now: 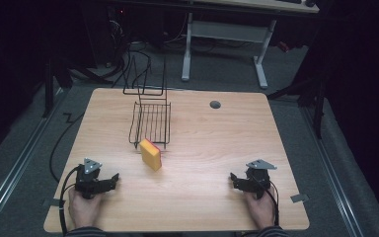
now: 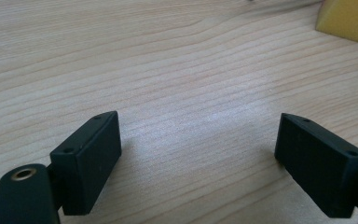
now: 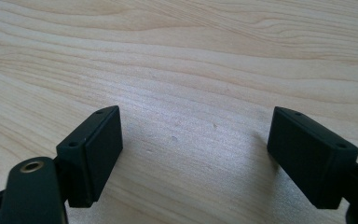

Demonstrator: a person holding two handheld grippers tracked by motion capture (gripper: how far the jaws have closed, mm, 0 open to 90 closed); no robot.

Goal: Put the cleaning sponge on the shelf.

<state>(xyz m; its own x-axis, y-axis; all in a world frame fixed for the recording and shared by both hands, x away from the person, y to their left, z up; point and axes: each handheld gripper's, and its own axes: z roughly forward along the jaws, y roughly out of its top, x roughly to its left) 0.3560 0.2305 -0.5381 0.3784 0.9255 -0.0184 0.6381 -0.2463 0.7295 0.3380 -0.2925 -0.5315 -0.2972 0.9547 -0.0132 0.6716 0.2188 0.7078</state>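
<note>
At mid-desk [image 1: 212,148], just before the wire rack [image 1: 150,121], we list one yellow sponge [image 1: 150,154], red-backed, standing tilted. Left gripper [image 1: 109,178]: fingers [image 2: 86,163] apart, nothing between, sponge well ahead to their right. Right gripper [image 1: 237,180]: fingers [image 3: 91,156] apart over bare wood, well apart from the sponge

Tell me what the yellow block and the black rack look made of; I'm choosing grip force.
The sponge looks like soft matte foam, yellow with a thin red layer on one face, probably a scouring pad. The dish rack looks like thin black wire, likely coated metal; the bars are slim and see-through.
</note>
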